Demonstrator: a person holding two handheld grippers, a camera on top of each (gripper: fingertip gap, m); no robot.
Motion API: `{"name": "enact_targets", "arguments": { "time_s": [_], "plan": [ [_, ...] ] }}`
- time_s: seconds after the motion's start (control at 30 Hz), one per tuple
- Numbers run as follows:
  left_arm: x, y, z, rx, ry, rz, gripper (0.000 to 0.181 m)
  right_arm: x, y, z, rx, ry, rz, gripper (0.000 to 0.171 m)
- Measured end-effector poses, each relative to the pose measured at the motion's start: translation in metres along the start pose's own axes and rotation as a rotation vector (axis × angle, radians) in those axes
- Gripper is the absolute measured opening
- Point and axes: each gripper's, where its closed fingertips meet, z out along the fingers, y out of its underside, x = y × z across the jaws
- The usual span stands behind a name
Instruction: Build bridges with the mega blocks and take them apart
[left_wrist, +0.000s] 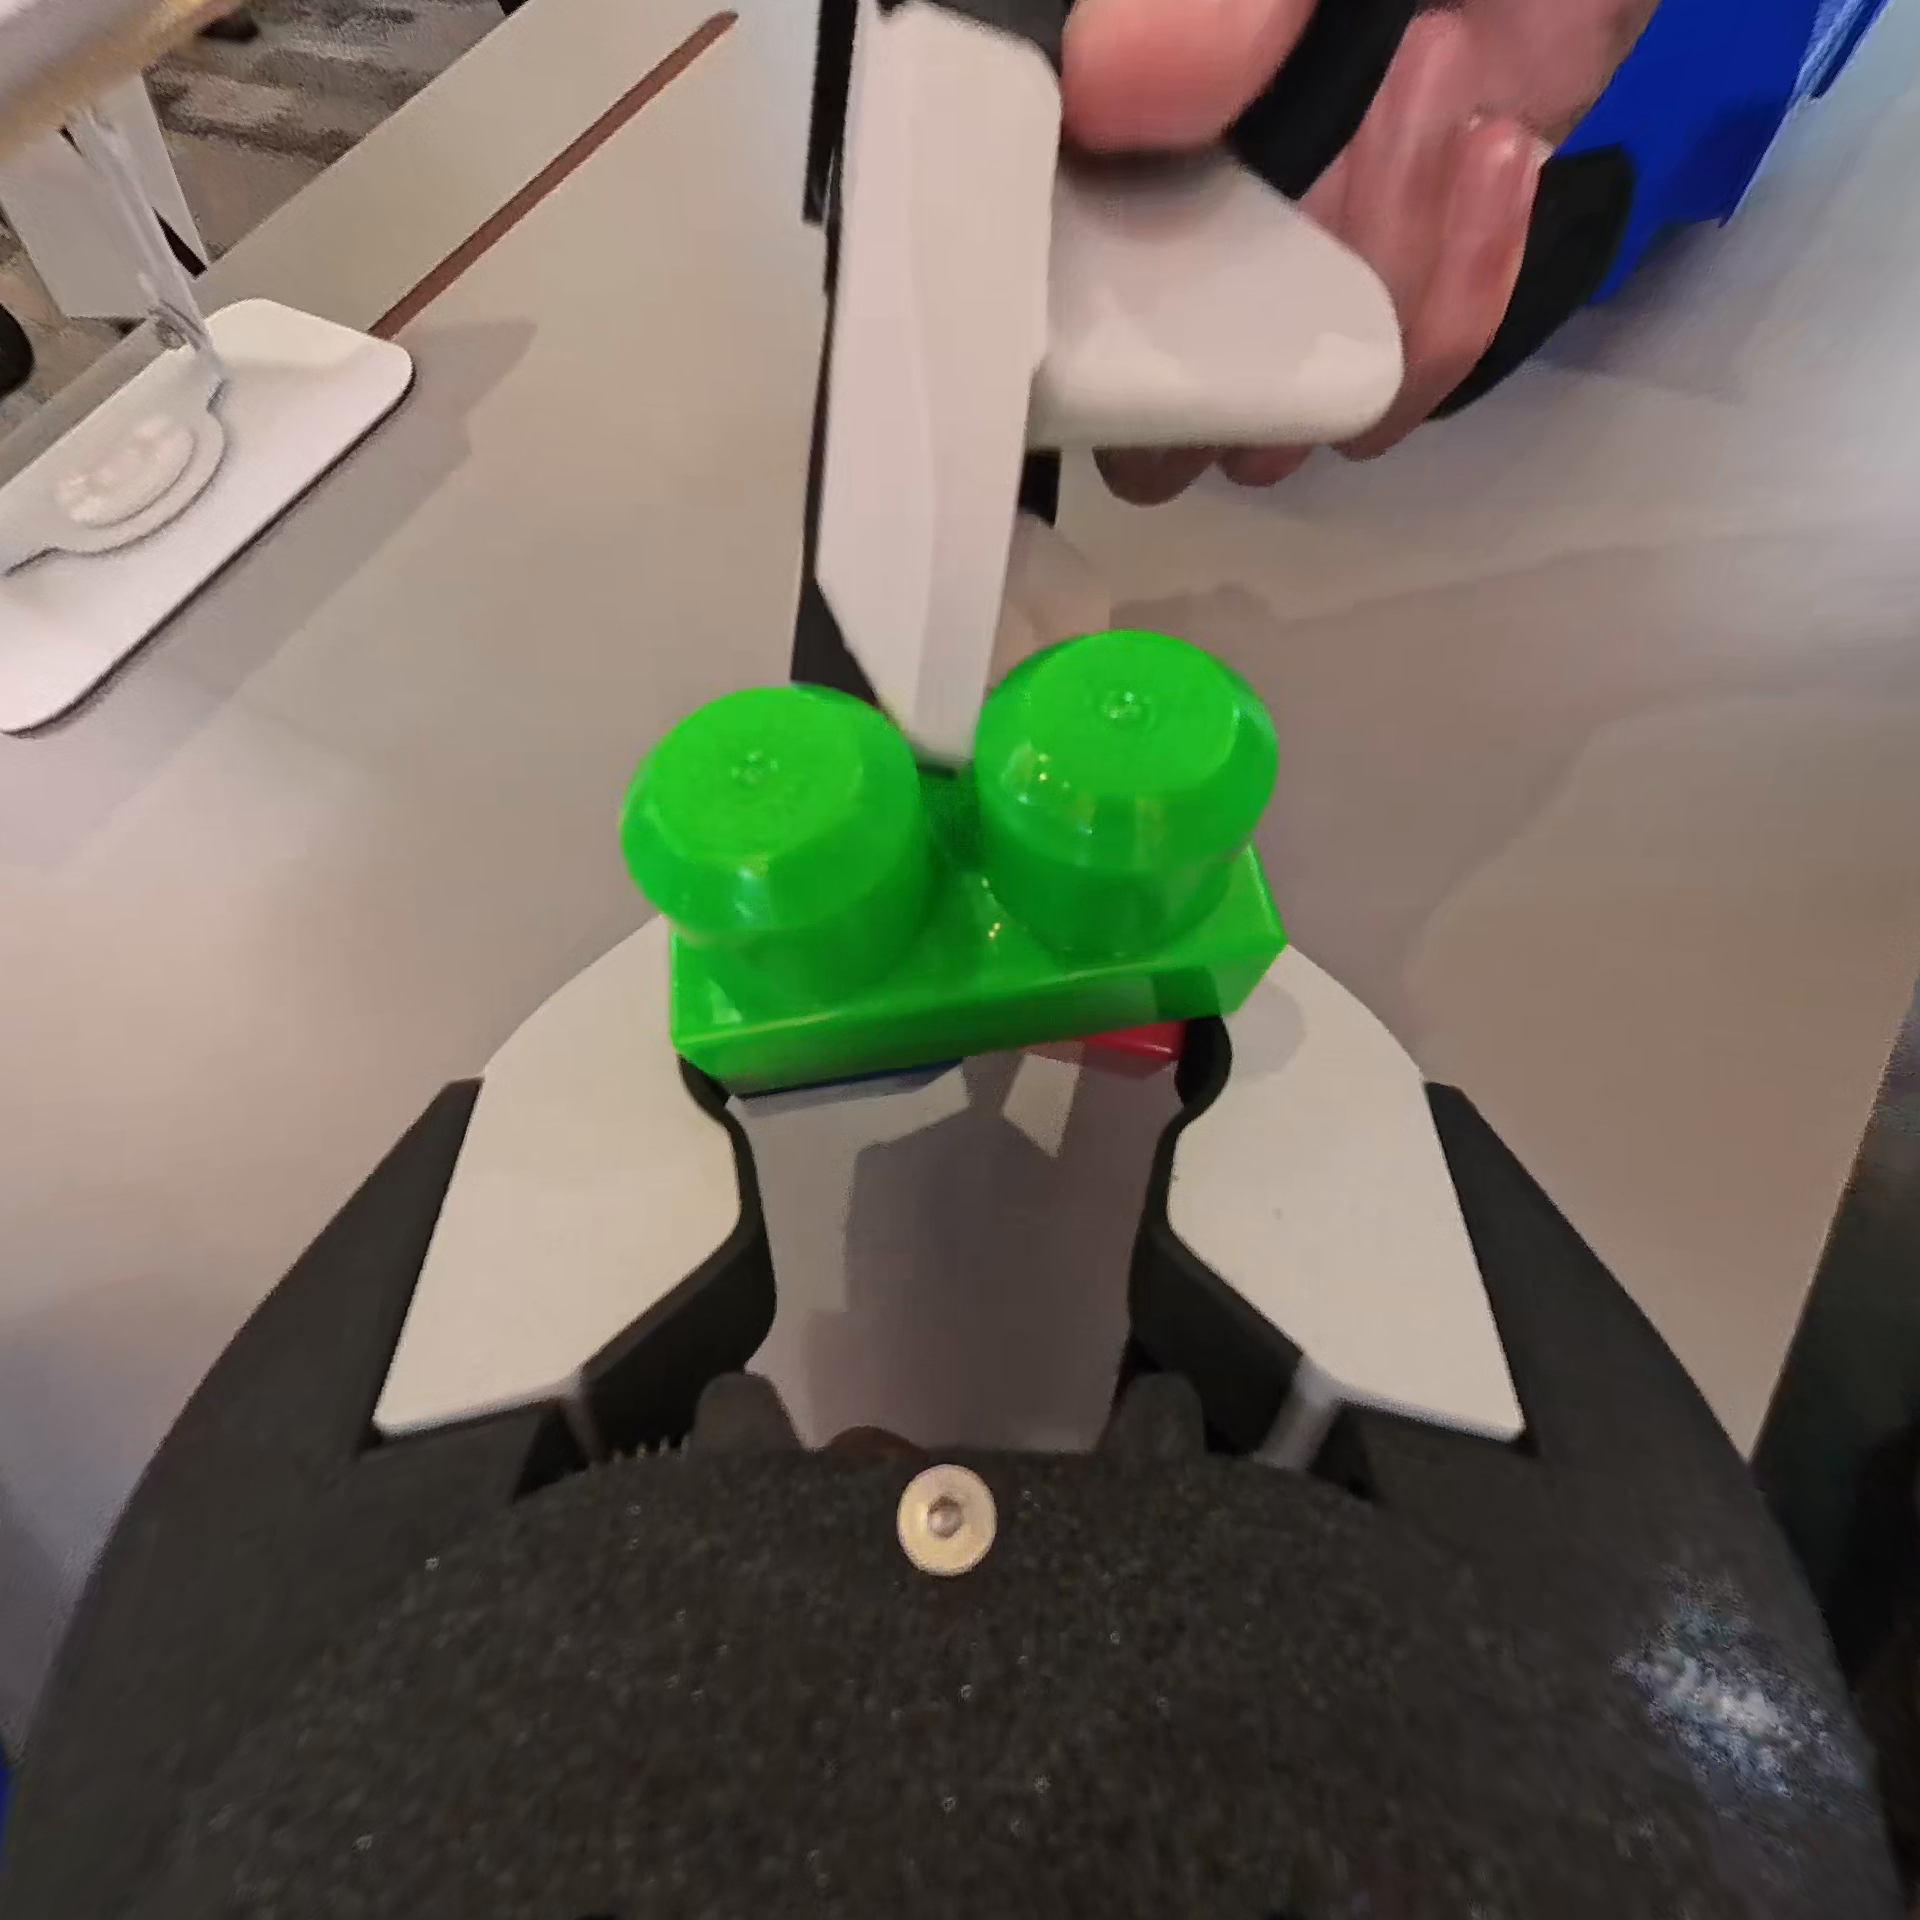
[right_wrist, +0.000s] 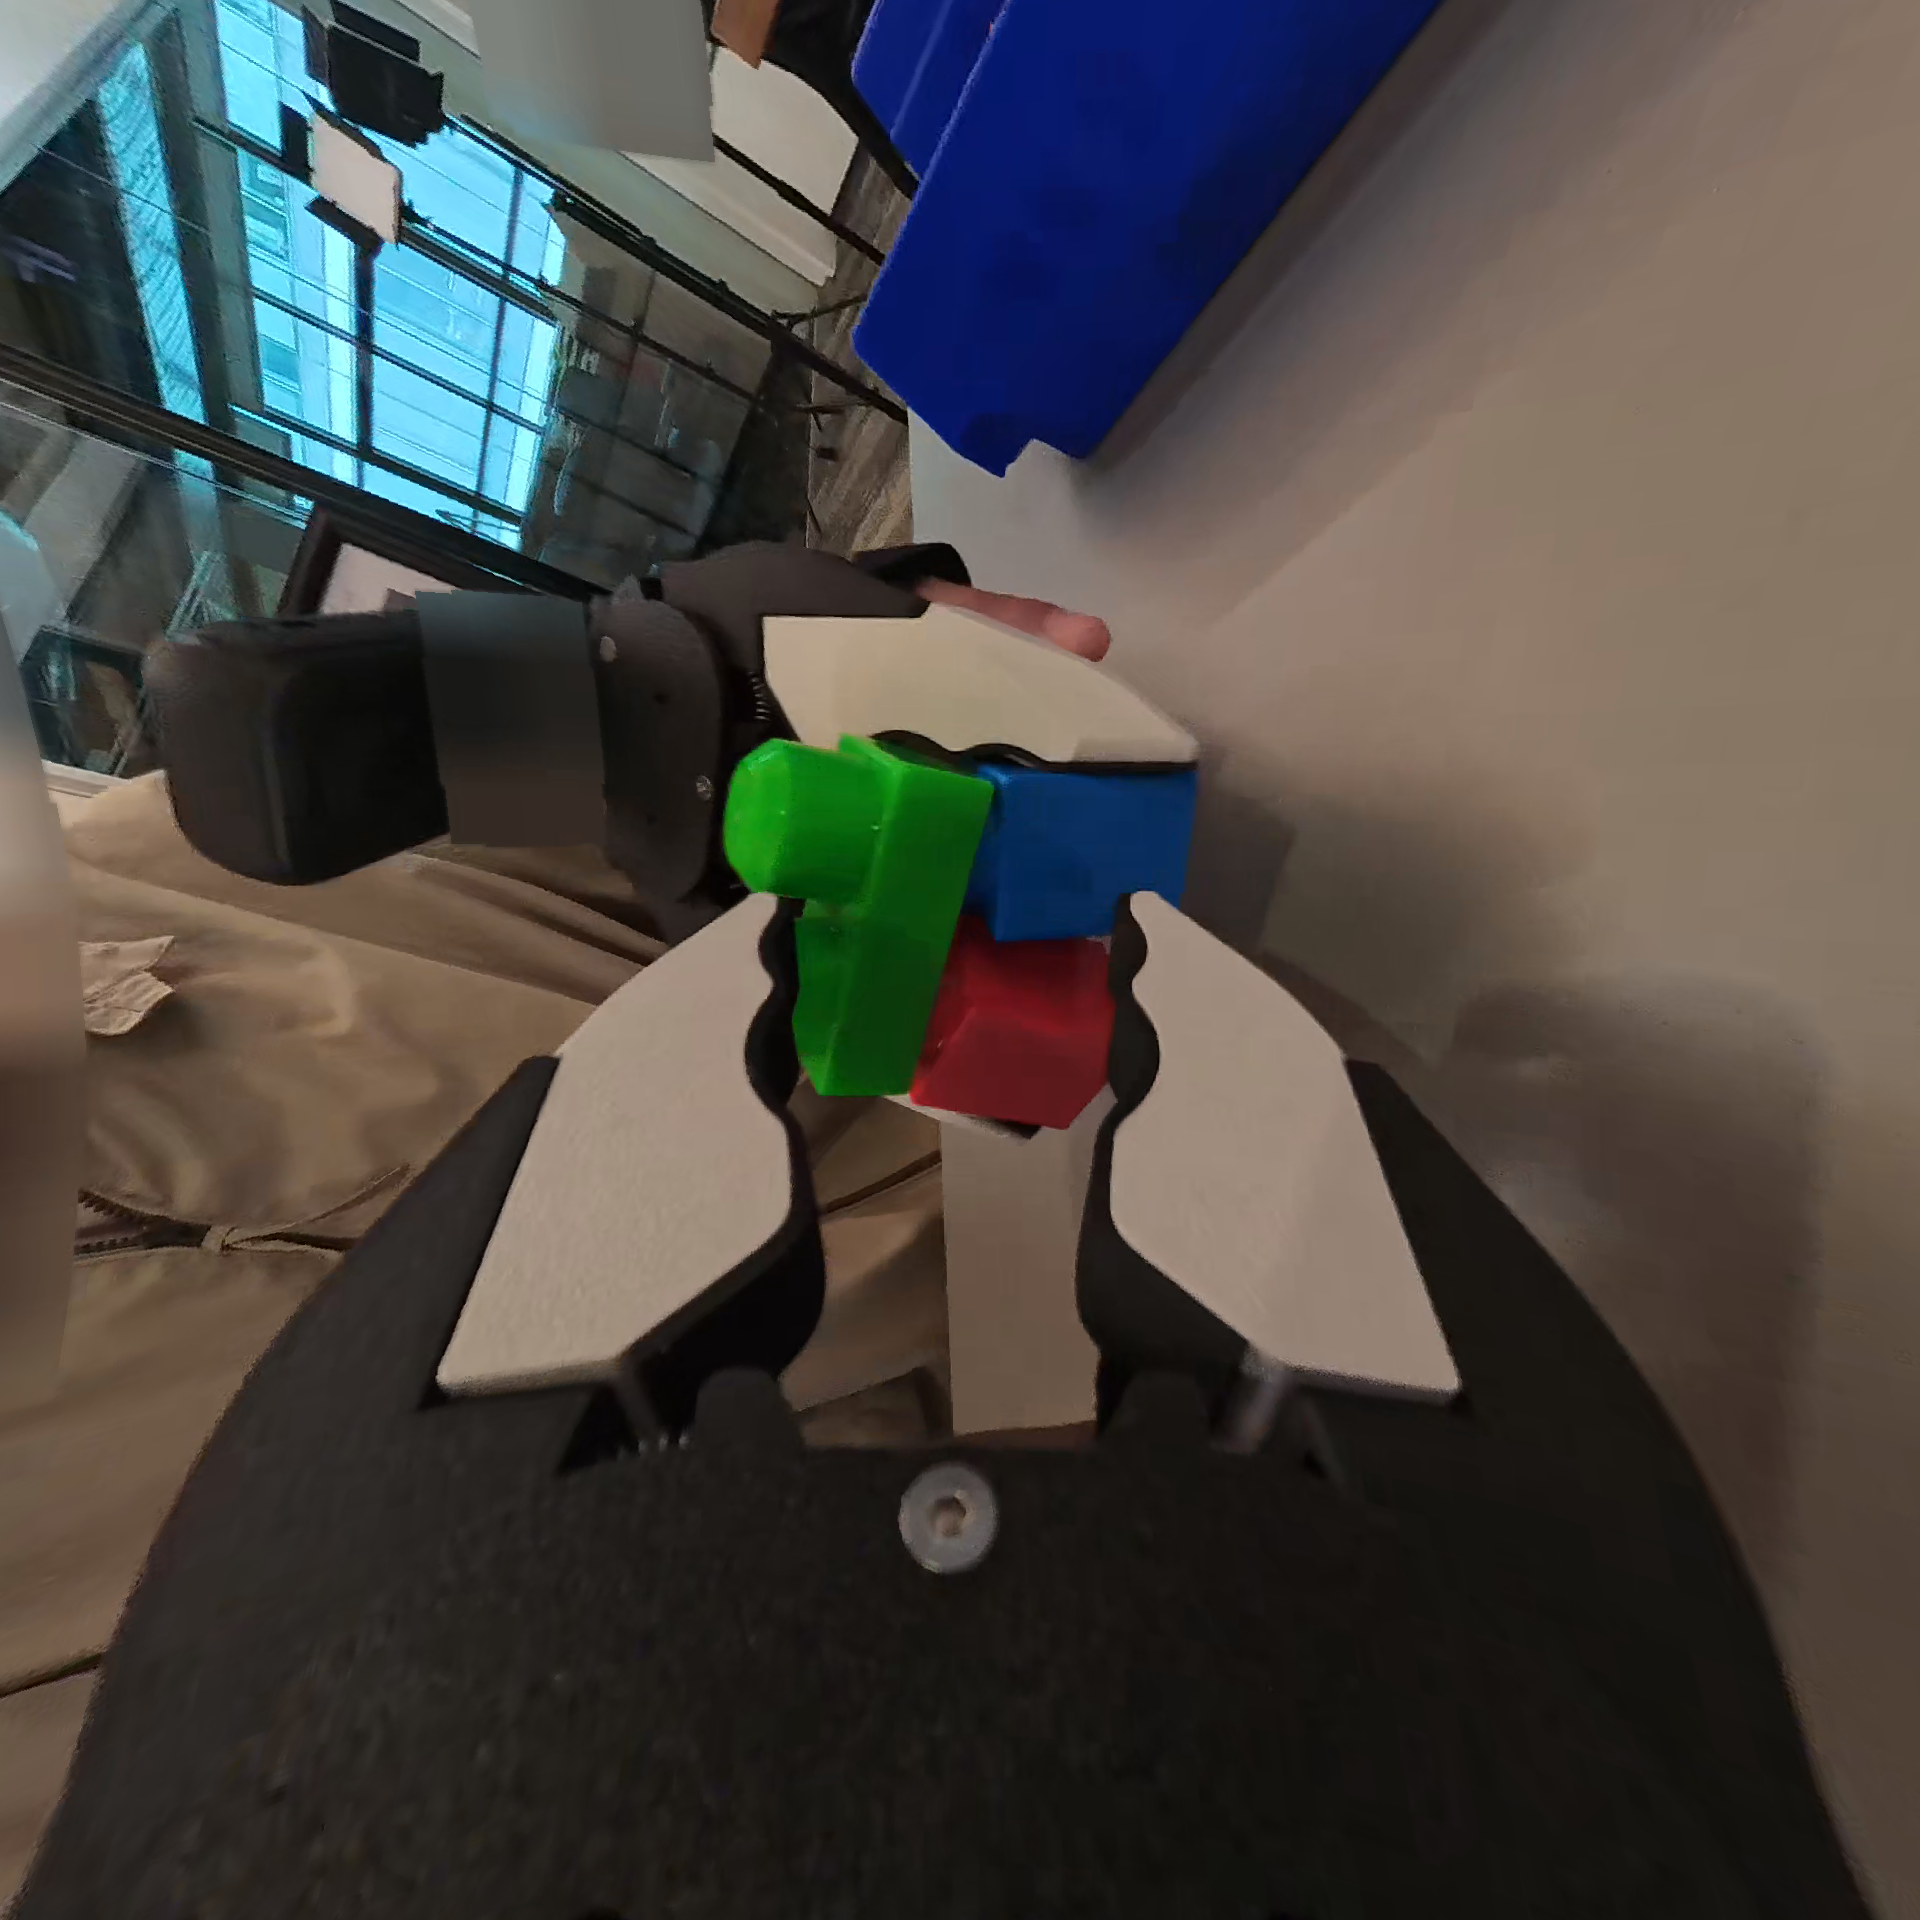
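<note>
Listing by size, largest first.

Tabletop (left_wrist: 1558, 831): one, pale grey and smooth, with a brown strip along its far edge in the left wrist view. Room behind it, in the right wrist view: tall windows with dark frames, and tan fabric below the claws.

Blue bin (right_wrist: 1091, 229): one, resting on the tabletop, well apart from the blocks.

White stand (left_wrist: 197, 457): one flat white base carrying a clear upright post, at the tabletop's left side.

Claws: two, each black-bodied with white fingers.
- Left claw (left_wrist: 961, 1049): part open, its fingertips clenched on the outer sides of the block assembly, one tip against the blue block, the other against the red.
- Right claw (right_wrist: 945, 987): part open, clenched across the assembly, one finger on the green block's top face, the other behind the red block. In the left wrist view, one of its white fingers (left_wrist: 914, 436) comes down between the two green studs.

Hand (left_wrist: 1434, 239): one, wrapped around the right claw's handle.

Mega blocks: three, joined as one small bridge and held above the tabletop between both claws.
- Green block (left_wrist: 956, 904): one, with two round studs, spanning the other two.
- Blue block (right_wrist: 1086, 847): one, under one end of the green.
- Red block (right_wrist: 1013, 1034): one, under the other end, just beside the blue.
</note>
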Motion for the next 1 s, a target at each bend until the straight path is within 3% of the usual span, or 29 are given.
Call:
{"name": "enact_targets", "arguments": {
  "time_s": [0.37, 0.73, 0.8, 0.87, 1.0],
  "plan": [
    [-0.002, -0.005, 0.003, -0.027, -0.016, 0.059, 0.084, 0.002, 0.012, 0.005, 0.061, -0.094, 0.11, 0.082],
    [0.012, 0.009, 0.007, -0.091, 0.109, 0.031, 0.084, -0.002, 0.022, 0.012, 0.133, -0.305, 0.318, 0.061],
    [0.01, 0.01, 0.006, -0.098, 0.107, 0.028, 0.084, -0.002, 0.019, 0.012, 0.152, -0.314, 0.332, 0.058],
    [0.007, 0.011, 0.005, -0.108, 0.079, 0.062, 0.084, 0.0, 0.016, 0.01, 0.171, -0.328, 0.34, 0.043],
    [0.003, 0.014, 0.009, -0.112, 0.052, 0.073, 0.084, 0.003, 0.015, 0.01, 0.179, -0.298, 0.321, 0.038]
  ]
}}
